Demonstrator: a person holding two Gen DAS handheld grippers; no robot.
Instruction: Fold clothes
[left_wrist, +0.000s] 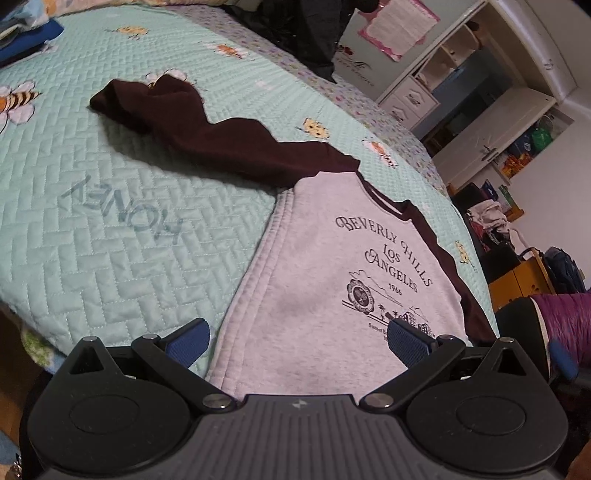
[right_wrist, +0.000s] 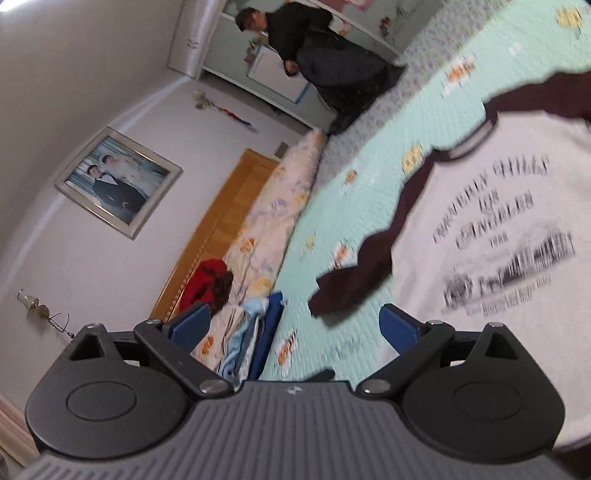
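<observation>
As sweatshirt (left_wrist: 325, 295) lay print-up on quilt (left_wrist: 110, 229), left gripper (left_wrist: 299, 341) (jaws wide, empty) straddled hem; long sleeve (left_wrist: 207, 136) ran away leftward; right gripper (right_wrist: 295, 325) wide, empty.

The sweatshirt (right_wrist: 480, 221) print blurs unreadable in the right wrist view; its hem (left_wrist: 295, 376) — hidden behind the left gripper (left_wrist: 299, 343).

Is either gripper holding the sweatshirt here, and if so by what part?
Nothing is held. The left gripper and right gripper are both open above the sweatshirt, jaws spread with no cloth between them.
</observation>
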